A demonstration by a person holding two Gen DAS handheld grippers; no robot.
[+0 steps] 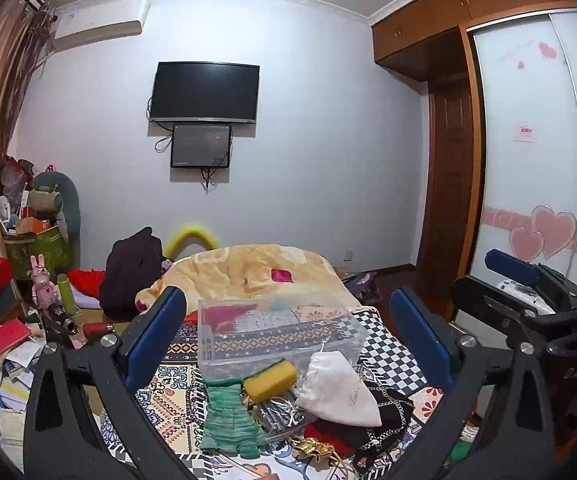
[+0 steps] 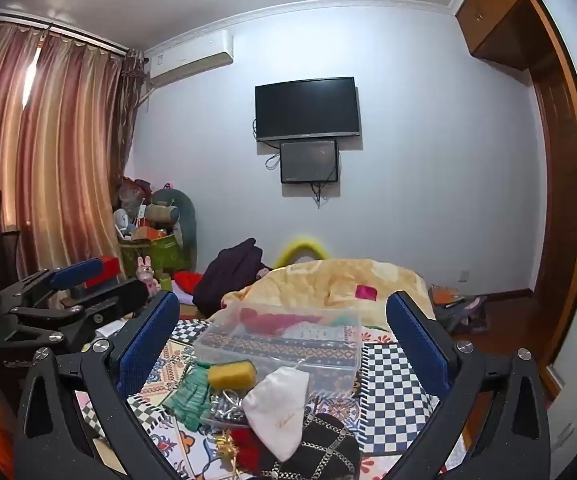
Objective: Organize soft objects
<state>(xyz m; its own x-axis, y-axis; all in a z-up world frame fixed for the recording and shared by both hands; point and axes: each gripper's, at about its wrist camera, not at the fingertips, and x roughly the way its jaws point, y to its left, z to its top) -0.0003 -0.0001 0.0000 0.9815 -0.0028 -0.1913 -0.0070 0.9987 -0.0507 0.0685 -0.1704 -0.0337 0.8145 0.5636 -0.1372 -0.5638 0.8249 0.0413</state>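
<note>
A clear plastic box (image 1: 280, 332) (image 2: 284, 340) stands on the patterned bed cover. In front of it lie a yellow sponge (image 1: 270, 380) (image 2: 232, 376), a green knitted piece (image 1: 228, 420) (image 2: 190, 400), a white drawstring pouch (image 1: 338, 390) (image 2: 278, 408), a black chain-patterned cloth (image 1: 384, 416) (image 2: 320, 440) and something red (image 1: 324, 434) (image 2: 244, 446). My left gripper (image 1: 288, 336) is open and empty, above the pile. My right gripper (image 2: 284, 340) is open and empty, also above the pile. Each gripper shows at the edge of the other's view, the right one (image 1: 520, 280) and the left one (image 2: 72, 284).
A folded yellow blanket (image 1: 256, 272) (image 2: 340, 284) with a pink item lies beyond the box. Dark clothing (image 1: 132, 276) and cluttered boxes, books and toys (image 1: 28, 280) fill the left. A wardrobe (image 1: 528, 160) stands on the right; a TV (image 1: 204, 92) hangs on the far wall.
</note>
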